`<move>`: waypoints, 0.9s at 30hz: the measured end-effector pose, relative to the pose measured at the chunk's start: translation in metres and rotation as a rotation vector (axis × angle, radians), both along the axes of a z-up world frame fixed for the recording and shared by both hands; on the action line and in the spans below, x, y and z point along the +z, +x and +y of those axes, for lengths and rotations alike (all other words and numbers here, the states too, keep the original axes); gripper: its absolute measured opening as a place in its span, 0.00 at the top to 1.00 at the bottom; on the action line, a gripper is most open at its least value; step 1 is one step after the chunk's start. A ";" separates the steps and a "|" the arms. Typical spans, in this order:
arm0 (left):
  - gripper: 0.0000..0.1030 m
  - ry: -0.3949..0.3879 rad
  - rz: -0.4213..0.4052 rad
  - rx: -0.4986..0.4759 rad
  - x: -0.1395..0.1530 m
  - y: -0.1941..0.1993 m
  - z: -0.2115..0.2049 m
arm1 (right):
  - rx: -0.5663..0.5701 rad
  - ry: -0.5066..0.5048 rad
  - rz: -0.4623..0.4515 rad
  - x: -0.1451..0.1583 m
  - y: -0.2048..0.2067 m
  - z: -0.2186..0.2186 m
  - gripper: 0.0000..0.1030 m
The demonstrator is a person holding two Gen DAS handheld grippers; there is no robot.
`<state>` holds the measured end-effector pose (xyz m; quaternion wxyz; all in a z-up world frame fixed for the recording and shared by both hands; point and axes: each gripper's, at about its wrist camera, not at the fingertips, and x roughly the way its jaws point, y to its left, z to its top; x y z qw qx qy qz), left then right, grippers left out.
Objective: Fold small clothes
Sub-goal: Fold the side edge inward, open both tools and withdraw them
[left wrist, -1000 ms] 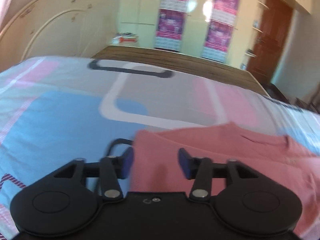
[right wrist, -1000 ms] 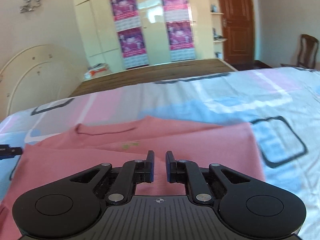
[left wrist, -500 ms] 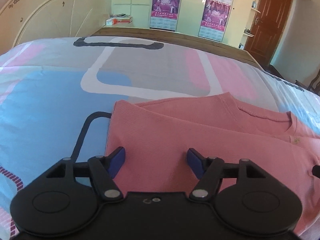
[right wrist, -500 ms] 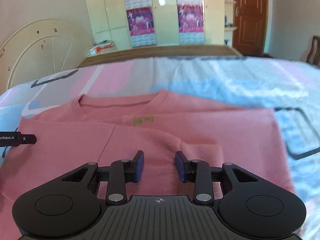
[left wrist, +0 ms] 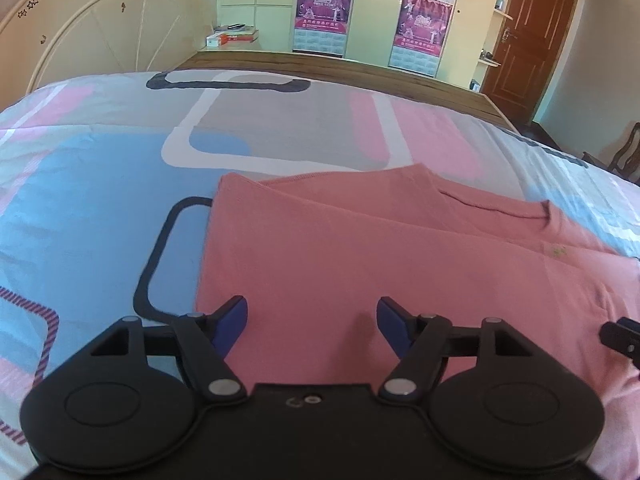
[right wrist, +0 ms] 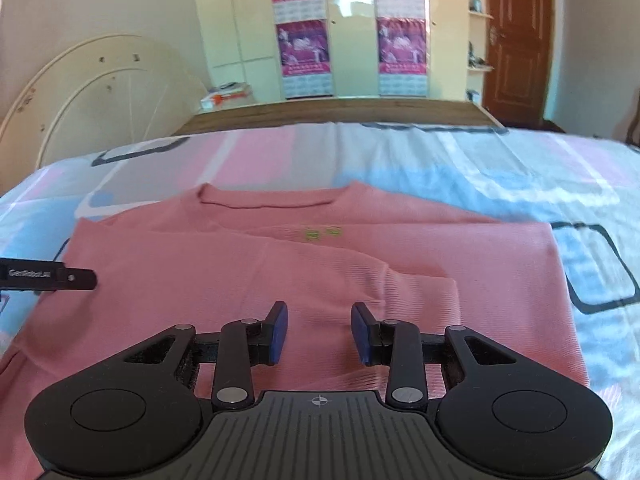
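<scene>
A small pink sweater (left wrist: pixel 360 248) lies flat on the bed, neckline toward the far side, both sleeves folded in over the body; it also shows in the right wrist view (right wrist: pixel 320 264). My left gripper (left wrist: pixel 312 322) is open and empty, held just above the sweater's left part near its left edge. My right gripper (right wrist: pixel 319 330) is open and empty above the sweater's lower middle, next to the folded sleeve cuff (right wrist: pixel 420 284). The left gripper's finger (right wrist: pixel 48 278) shows at the left of the right wrist view.
The bed has a patterned sheet (left wrist: pixel 100 200) in blue, pink, grey and white. A cream headboard (left wrist: pixel 100 40) stands at the left. A wooden board (left wrist: pixel 340 72) runs along the far side. Wardrobes with posters (right wrist: pixel 304 52) and a brown door (right wrist: pixel 516 40) stand behind.
Both grippers have opened wider and pulled back and up from the sweater. The folded sleeves lie released on the body.
</scene>
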<state>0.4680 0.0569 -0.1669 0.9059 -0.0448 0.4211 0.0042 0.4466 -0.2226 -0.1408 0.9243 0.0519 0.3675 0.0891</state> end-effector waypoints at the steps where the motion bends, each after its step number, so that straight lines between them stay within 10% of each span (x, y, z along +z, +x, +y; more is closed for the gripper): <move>1: 0.32 -0.004 0.001 -0.004 0.001 -0.002 -0.002 | 0.007 0.007 0.002 0.001 -0.002 0.003 0.66; 27: 0.24 -0.006 0.041 -0.172 -0.009 -0.076 -0.063 | 0.162 -0.005 0.039 0.001 -0.049 0.030 0.65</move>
